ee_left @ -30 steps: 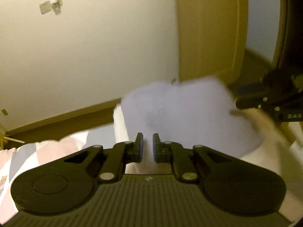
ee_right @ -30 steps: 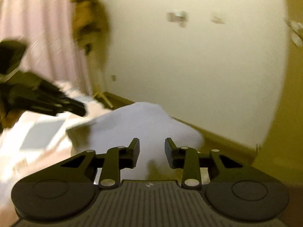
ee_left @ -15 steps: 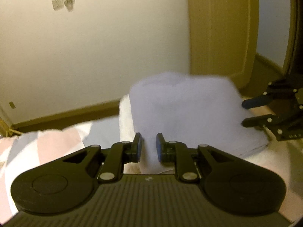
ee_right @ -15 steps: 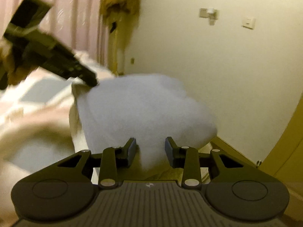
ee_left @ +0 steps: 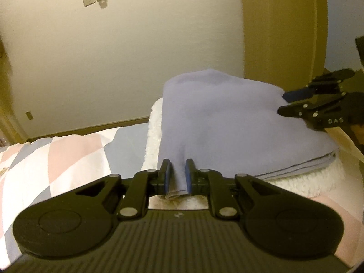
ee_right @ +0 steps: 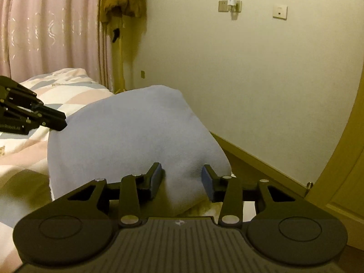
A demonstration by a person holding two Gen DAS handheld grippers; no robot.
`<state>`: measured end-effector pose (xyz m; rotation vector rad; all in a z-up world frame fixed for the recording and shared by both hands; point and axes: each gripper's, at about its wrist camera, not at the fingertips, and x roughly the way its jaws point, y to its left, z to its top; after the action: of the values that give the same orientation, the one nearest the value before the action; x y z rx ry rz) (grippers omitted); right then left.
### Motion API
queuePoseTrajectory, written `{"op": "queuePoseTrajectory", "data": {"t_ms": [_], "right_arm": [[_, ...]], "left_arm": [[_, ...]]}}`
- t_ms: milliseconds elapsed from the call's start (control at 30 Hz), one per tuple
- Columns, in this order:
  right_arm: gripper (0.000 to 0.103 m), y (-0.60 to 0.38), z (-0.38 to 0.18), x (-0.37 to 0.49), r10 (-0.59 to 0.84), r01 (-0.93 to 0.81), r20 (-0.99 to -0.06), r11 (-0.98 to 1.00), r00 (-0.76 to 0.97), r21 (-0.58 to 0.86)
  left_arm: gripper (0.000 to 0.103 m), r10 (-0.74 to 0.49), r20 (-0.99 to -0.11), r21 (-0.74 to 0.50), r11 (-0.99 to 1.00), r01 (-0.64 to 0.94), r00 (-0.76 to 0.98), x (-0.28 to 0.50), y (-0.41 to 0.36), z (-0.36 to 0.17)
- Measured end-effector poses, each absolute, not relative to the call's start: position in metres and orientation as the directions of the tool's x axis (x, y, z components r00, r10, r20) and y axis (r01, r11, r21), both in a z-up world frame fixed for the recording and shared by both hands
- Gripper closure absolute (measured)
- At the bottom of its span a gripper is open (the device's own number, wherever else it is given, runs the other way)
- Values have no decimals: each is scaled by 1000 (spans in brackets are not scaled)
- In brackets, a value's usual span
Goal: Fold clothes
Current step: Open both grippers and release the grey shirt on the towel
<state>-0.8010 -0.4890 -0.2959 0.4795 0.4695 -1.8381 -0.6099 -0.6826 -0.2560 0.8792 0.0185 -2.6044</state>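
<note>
A folded lavender-grey garment [ee_left: 229, 127] is lying in stacked layers on a white fleecy blanket [ee_left: 307, 177] at the edge of a bed with a pink, grey and white patchwork cover [ee_left: 75, 157]. The left tongs [ee_left: 177, 177] are pinching a gathered corner of the garment between their blue pads. The right tongs [ee_right: 182, 178] are standing parted, a hump of the same cloth bulging between the spread fingers without being pressed.

A second ago the cloth was a blur of motion and the right tongs' fingers stood closer together; now the garment is sitting sharp and settled, and those fingers have spread wider. That is suggesting a fold has just been laid down and is being let go on the right side while the left is still keeping its hold.

Beyond the right tongs, the garment's far edge is dropping out of sight towards the wall. What kind of garment it is cannot be made out, and the person holding the tongs is staying outside both views.
</note>
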Motion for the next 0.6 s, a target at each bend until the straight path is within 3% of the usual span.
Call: {"op": "queuePoseTrajectory", "data": {"t_ms": [267, 467, 567, 600], "right_arm": [[60, -457, -257, -751, -854, 955, -432, -291, -289, -63], [60, -461, -299, -723, -792, 960, -544, -259, -276, -109], [59, -459, -292, -722, -794, 959, -541, -262, -276, -104], [58, -458, -285, -724, -796, 959, -540, -270, -273, -87]], "left_arm": [[91, -393, -569, 62, -897, 439, -723, -605, -676, -256], [90, -396, -590, 24, -880, 475, -704, -603, -668, -262], [90, -396, -601, 5, -870, 493, -694, -603, -664, -266], [85, -402, -610, 2, -863, 506, -683, -602, -662, -264]]}}
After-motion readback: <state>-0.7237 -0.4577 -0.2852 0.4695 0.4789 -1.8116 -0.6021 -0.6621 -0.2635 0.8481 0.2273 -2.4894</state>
